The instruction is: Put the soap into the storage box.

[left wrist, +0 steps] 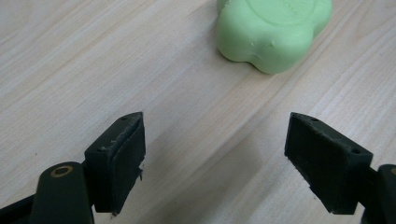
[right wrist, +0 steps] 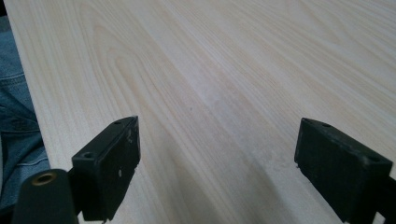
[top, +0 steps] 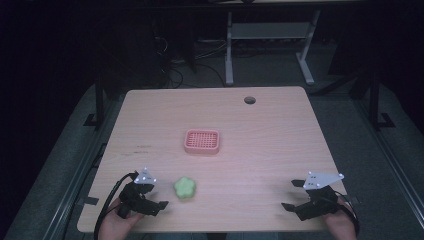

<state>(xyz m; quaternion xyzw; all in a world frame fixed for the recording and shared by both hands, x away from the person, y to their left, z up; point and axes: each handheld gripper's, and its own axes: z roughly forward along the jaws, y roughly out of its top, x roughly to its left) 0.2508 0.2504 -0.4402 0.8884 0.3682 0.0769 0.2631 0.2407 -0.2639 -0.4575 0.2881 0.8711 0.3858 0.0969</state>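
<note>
A green flower-shaped soap (top: 185, 187) lies on the wooden table (top: 260, 135) near the front left. My left gripper (top: 156, 196) stands open just left of the soap, its jaws wide apart with nothing between them. In the left gripper view the soap (left wrist: 273, 30) sits ahead and a little right of the gripper (left wrist: 224, 158), apart from both jaws. A pink perforated soap dish (top: 202, 141) rests near the table's middle. My right gripper (top: 292, 195) is open at the front right, low over bare wood (right wrist: 219, 93), and holds nothing (right wrist: 217, 172).
A round cable hole (top: 249, 100) sits near the table's far edge. Beyond the table stand a white desk frame (top: 270, 35) and cables on a dark floor. Blue denim (right wrist: 14, 121) shows past the near table edge in the right gripper view.
</note>
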